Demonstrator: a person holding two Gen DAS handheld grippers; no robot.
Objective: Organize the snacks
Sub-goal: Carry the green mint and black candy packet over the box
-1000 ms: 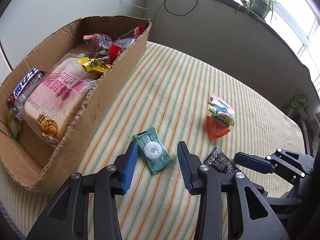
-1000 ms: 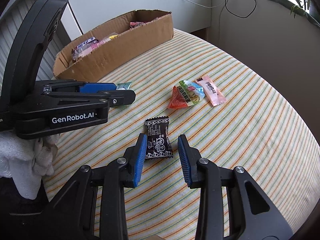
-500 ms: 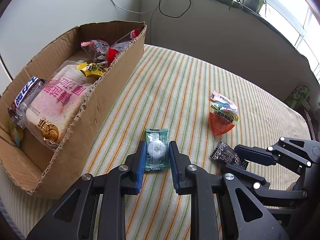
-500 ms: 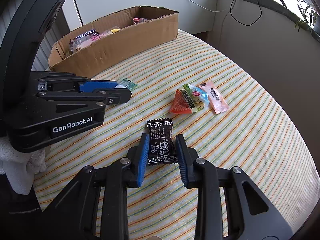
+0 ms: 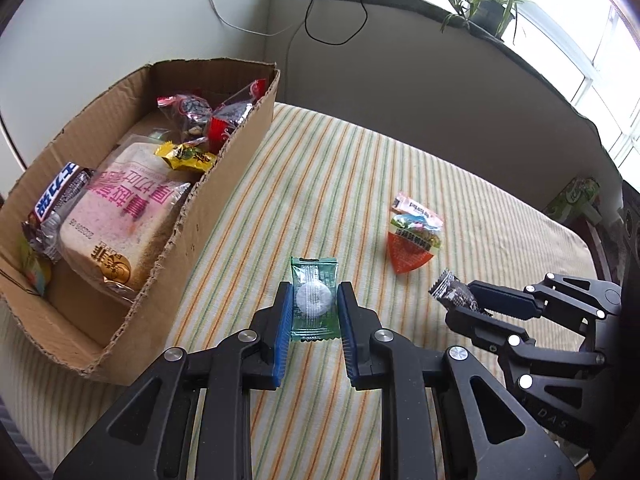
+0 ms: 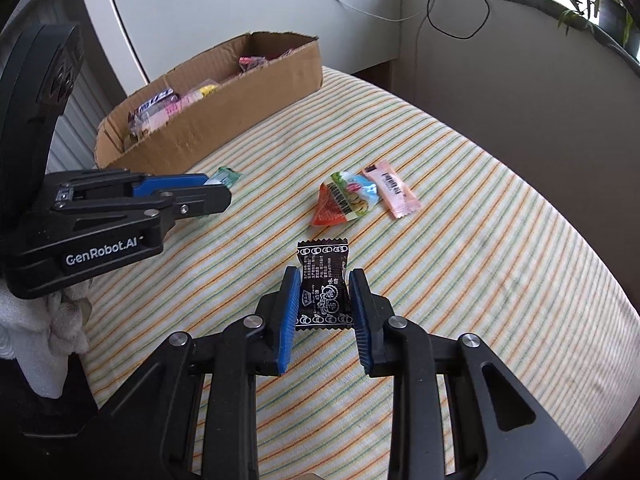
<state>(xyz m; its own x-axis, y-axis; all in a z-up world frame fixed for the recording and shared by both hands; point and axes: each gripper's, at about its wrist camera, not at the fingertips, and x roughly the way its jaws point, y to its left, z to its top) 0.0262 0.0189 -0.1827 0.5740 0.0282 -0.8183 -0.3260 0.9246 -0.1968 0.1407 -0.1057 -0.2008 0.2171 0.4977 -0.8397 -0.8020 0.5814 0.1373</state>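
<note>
The left gripper (image 5: 313, 312) reaches forward and low over the tabletop, its blue-padded fingers (image 5: 283, 328) closed in on a green candy packet (image 5: 314, 298) pinched between them. The right gripper (image 6: 325, 300) sits just beside it at a similar height, its pads (image 6: 289, 312) pressed against both sides of a black candy packet (image 6: 324, 284), the two tools angled slightly toward each other.

You get bright daylight from the window (image 5: 608, 40) at the upper right, and it glares white there. Shadows on the striped worktop (image 6: 460, 248) are soft. Both pictures look sharp in the middle, but they bend and go dark at the corners.
</note>
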